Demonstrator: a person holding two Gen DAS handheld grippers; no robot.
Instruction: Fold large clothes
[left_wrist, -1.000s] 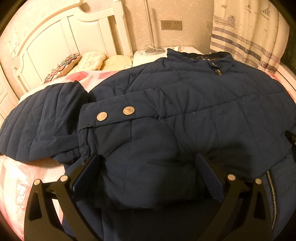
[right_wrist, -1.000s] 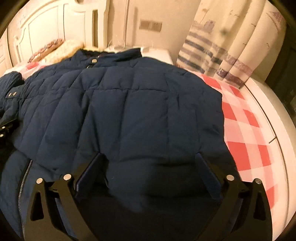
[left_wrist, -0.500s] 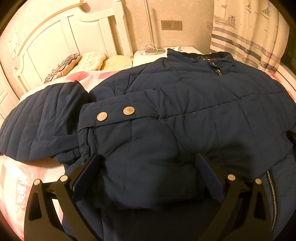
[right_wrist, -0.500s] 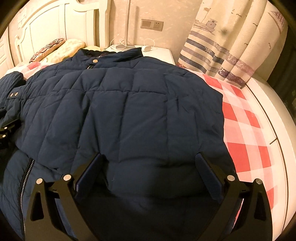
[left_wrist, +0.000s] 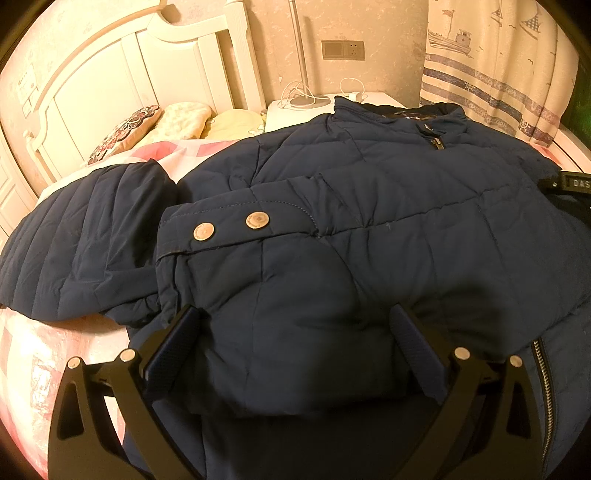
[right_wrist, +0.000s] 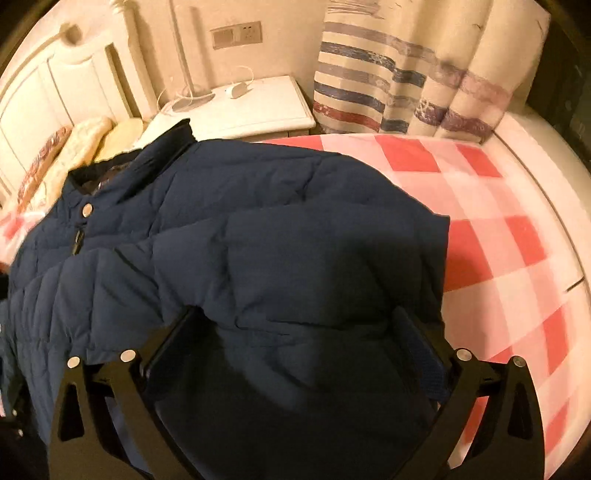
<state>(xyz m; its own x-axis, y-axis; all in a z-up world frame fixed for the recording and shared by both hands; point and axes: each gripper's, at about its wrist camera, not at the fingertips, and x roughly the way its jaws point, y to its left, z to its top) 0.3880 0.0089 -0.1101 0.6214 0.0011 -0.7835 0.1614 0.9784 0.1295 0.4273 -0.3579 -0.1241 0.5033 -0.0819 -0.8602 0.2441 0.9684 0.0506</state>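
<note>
The bed (right_wrist: 517, 236) carries everything; its red-and-pink check shows bare along the right edge, and the navy quilted jacket (left_wrist: 388, 229) lies spread across the middle with its collar (left_wrist: 399, 114) toward the headboard (left_wrist: 110, 96) end. A sleeve (left_wrist: 81, 240) lies out toward the bed's left edge, and a cuff with two brass snaps (left_wrist: 231, 227) is folded in over the body; the zipper (left_wrist: 543, 373) runs down near the foot edge.

My left gripper (left_wrist: 295, 358) hangs over the bulging folded panel, jaws wide apart with padding swelling between them — nothing pinched. My right gripper (right_wrist: 299, 354) straddles the jacket's right-hand fold in the same way, jaws spread, clamped on nothing.

As I judge it, the side folds are in and the lengthwise fold is next; I should bite deep enough to catch both layers at the hem, both sides level, then carry it toward the collar slowly — thick down springs back, so I would press it flat before letting go.
</note>
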